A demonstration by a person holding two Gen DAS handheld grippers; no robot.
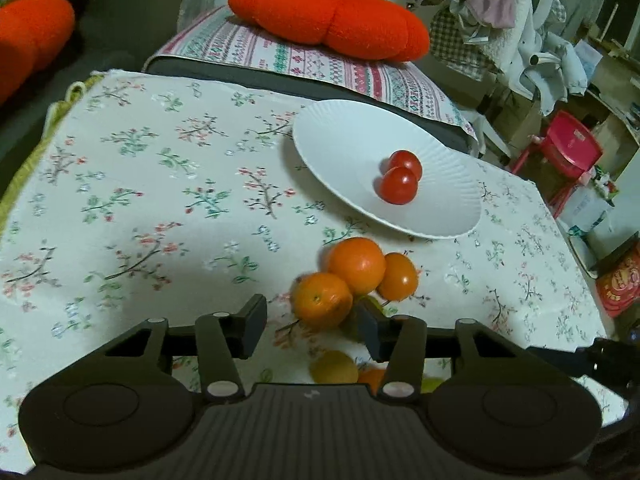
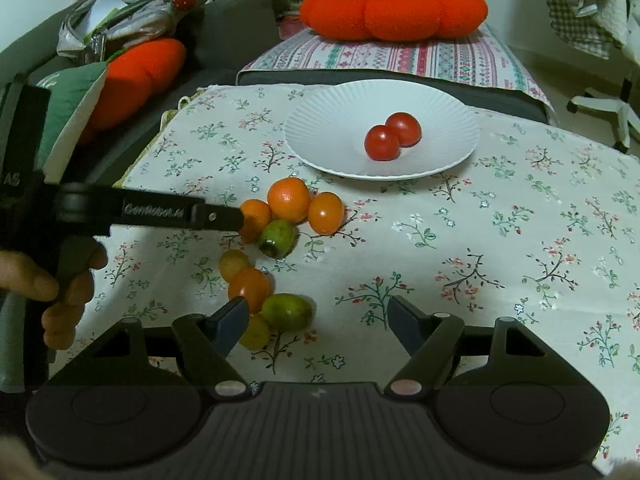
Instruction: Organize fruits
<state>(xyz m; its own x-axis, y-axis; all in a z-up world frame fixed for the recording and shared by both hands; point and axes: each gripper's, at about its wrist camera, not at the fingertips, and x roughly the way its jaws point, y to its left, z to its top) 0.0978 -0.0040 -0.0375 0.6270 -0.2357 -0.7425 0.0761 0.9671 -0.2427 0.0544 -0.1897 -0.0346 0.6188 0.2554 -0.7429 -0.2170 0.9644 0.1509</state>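
A white ribbed plate [image 1: 352, 136] [image 2: 320, 120] on the floral cloth holds two red tomatoes [image 1: 400, 178] [image 2: 392, 134]. Below it lie several orange fruits [image 1: 356, 266] [image 2: 288, 200], a green fruit [image 2: 277, 238], and nearer ones: yellow [image 2: 234, 265], orange [image 2: 250, 288], green [image 2: 290, 311]. My left gripper [image 1: 310, 326] is open, its jaws either side of the nearest orange [image 1: 322, 300]; it also shows in the right wrist view [image 2: 240, 220]. My right gripper [image 2: 316, 320] is open and empty, its left finger [image 2: 228, 320] beside the near fruits.
A floral cloth [image 1: 140, 200] [image 2: 520, 240] covers the table. Orange pumpkin cushions [image 1: 328, 16] [image 2: 394, 6] lie on a striped seat behind. Clothes [image 1: 500, 0] and a red stool [image 1: 568, 148] stand at the right.
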